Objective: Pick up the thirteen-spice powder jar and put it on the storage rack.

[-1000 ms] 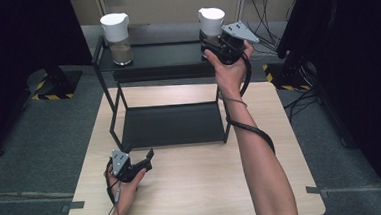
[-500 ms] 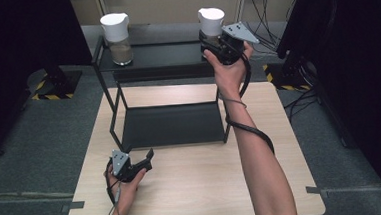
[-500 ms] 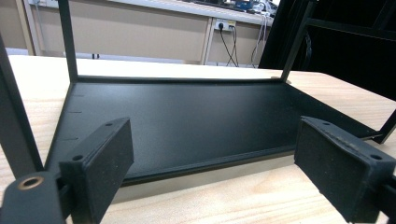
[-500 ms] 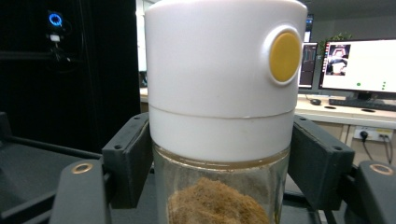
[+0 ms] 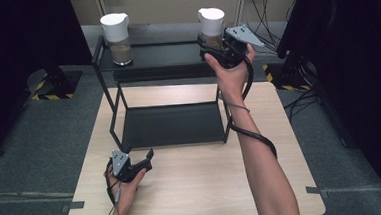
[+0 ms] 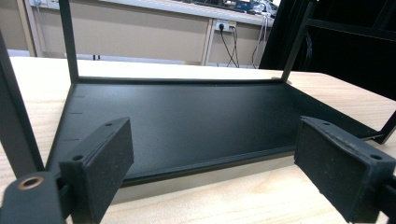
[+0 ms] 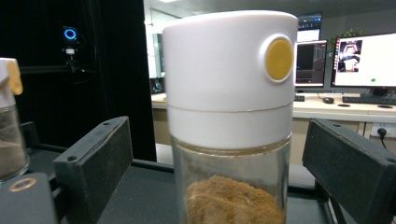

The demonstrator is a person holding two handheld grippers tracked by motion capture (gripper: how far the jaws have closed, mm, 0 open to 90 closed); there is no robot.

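The right hand-held gripper (image 7: 215, 172) has just opened, jaws clear of the jar (image 7: 231, 116) (standing on the shelf (image 5: 165, 56)); the left hand-held gripper (image 6: 210, 172) gapes empty.

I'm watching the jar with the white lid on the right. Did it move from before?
No. The right jar stands at the same spot on the black shelf, level with the left jar.

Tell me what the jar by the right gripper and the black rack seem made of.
Jar: clear body, probably glass, since the brown powder shows through; white cap looks like matte plastic with a yellow button. Rack: likely metal with a matte black coating, judging by its thin bars and flat shelf.
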